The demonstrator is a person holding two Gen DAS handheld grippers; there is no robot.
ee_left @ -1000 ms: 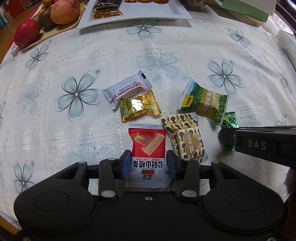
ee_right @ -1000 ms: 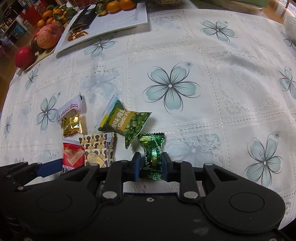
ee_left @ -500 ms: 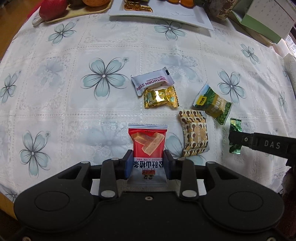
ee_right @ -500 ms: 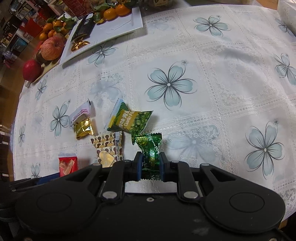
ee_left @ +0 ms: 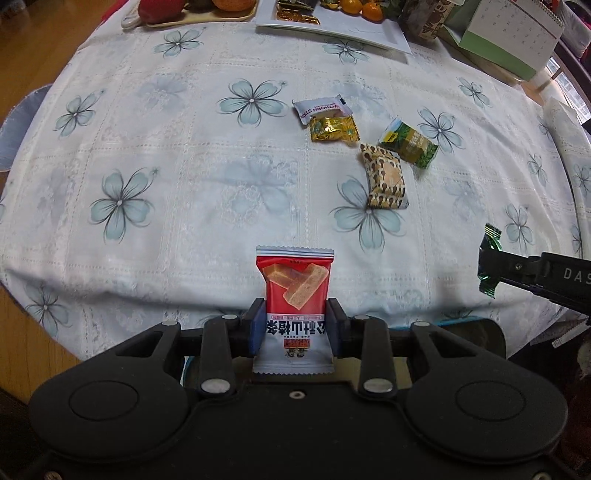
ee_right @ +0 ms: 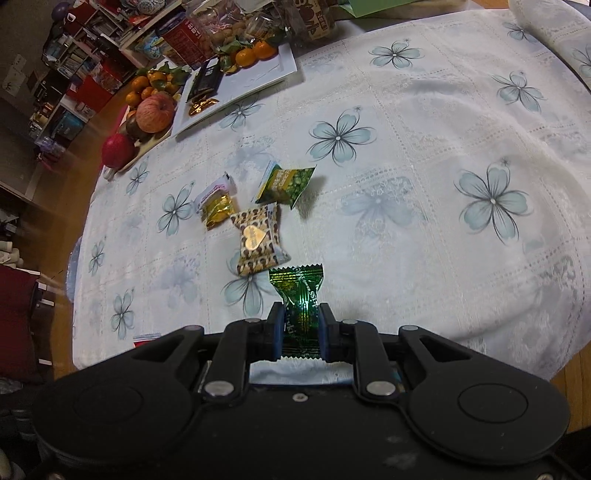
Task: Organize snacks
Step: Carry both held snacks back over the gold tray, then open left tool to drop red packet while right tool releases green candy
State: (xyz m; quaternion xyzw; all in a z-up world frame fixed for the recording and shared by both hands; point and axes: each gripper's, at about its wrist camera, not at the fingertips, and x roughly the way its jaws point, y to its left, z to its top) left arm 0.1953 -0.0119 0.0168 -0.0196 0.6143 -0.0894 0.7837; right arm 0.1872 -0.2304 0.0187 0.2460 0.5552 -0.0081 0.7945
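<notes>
My left gripper (ee_left: 294,323) is shut on a red and white snack packet (ee_left: 294,291) and holds it above the table's near edge. My right gripper (ee_right: 300,332) is shut on a dark green candy (ee_right: 298,295), also lifted off the cloth; it also shows in the left wrist view (ee_left: 489,254). On the cloth lie a white hawthorn bar (ee_left: 320,109), a gold candy (ee_left: 333,128), a brown patterned packet (ee_left: 385,177) and a green pea packet (ee_left: 409,143). The same group shows in the right wrist view, with the brown packet (ee_right: 255,238) nearest.
A white tray (ee_left: 354,29) with candies and tangerines stands at the far side. A board with an apple and other fruit (ee_right: 153,112) lies far left. A green box and a calendar (ee_left: 506,33) stand far right. The floral tablecloth (ee_left: 184,166) covers the table.
Both grippers have lifted and pulled back from the snack group with their packets held. The snacks on the cloth now look farther away.
</notes>
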